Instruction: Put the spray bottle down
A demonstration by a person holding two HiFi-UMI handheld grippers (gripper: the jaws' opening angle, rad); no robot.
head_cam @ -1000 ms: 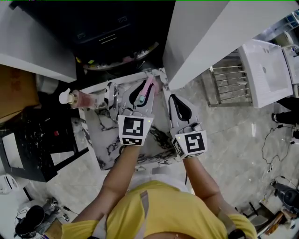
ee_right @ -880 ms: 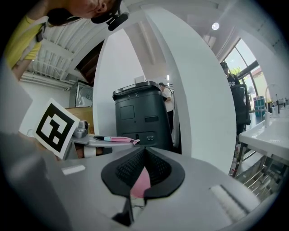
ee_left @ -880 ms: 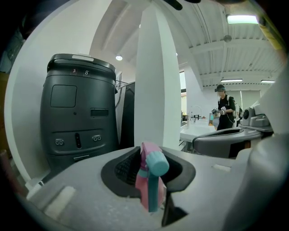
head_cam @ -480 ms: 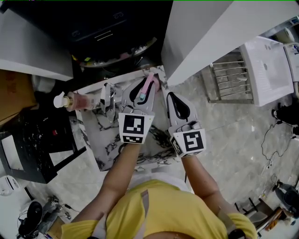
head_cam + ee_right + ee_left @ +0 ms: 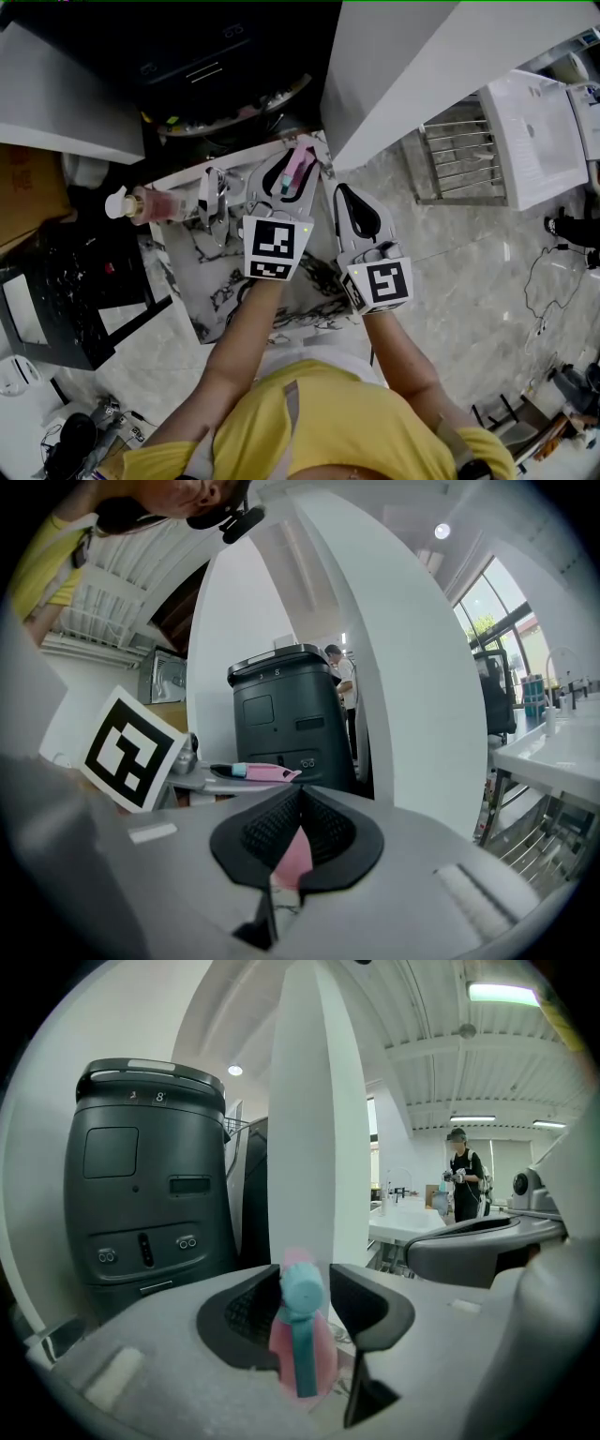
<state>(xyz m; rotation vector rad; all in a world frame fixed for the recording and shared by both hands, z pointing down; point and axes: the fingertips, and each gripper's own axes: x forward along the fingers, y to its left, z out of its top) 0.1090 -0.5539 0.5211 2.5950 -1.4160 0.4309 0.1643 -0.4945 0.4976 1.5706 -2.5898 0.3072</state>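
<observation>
Spray bottle [image 5: 294,174] on table [image 5: 211,274], between left gripper [image 5: 297,156] fingers [image 5: 265,184], pump bottle [image 5: 150,202] to its left

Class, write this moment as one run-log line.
left gripper: jaws just opening, spray bottle between them | right gripper: shut | surface: marble table

Pink spray bottle [image 5: 295,172], teal nozzle

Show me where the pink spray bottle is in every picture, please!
Head view: the pink spray bottle with a teal nozzle is upper middle.
Left gripper view: bottom middle, nozzle facing the camera.
Right gripper view: just below-left of middle, seen sideways.
Shared landmark: the dark grey machine behind it.
</observation>
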